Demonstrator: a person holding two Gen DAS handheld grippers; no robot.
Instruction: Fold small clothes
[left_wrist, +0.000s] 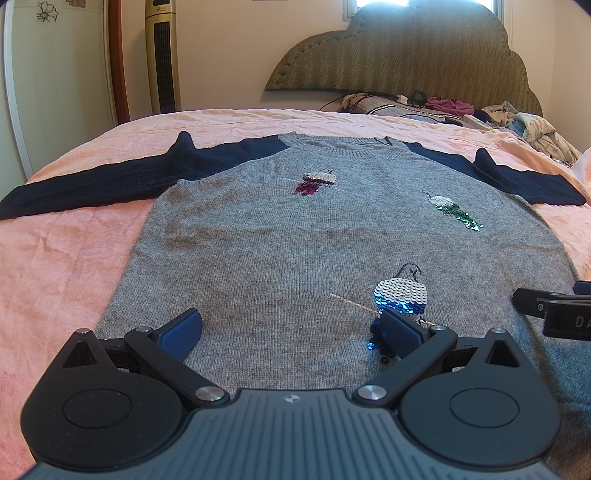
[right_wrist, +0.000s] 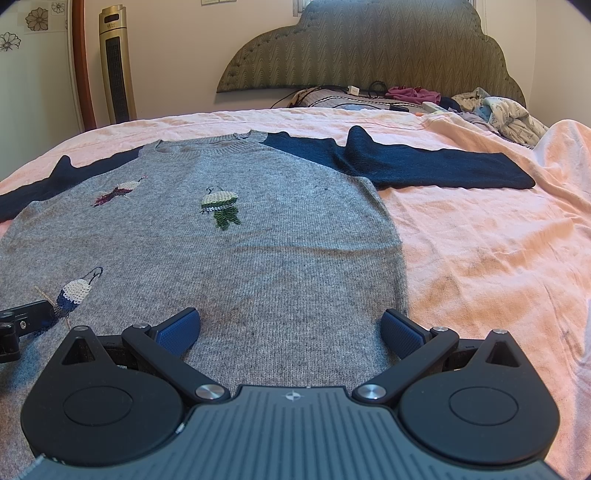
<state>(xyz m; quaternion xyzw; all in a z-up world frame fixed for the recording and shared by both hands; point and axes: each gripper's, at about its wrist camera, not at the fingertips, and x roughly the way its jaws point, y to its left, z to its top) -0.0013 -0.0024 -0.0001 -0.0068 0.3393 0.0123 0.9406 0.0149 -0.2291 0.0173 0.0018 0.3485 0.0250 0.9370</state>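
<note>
The sweater (left_wrist: 295, 236) lies flat on the bed (right_wrist: 480, 240), neck away from me, both dark sleeves spread out sideways. My left gripper (left_wrist: 291, 330) hangs released over its near hem, beside the blue sequin patch (left_wrist: 400, 297). My right gripper (right_wrist: 290, 330) is also spread wide, straddling the sweater's right edge; bare pink sheet runs open beyond it. Loose clothes (right_wrist: 498, 114) pile far ahead by the headboard (right_wrist: 369, 48).

the right gripper (right_wrist: 290, 334) hovers wide apart over the near hem of a grey sweater (right_wrist: 229, 251) lying flat on a pink bedspread (right_wrist: 480, 240).
</note>
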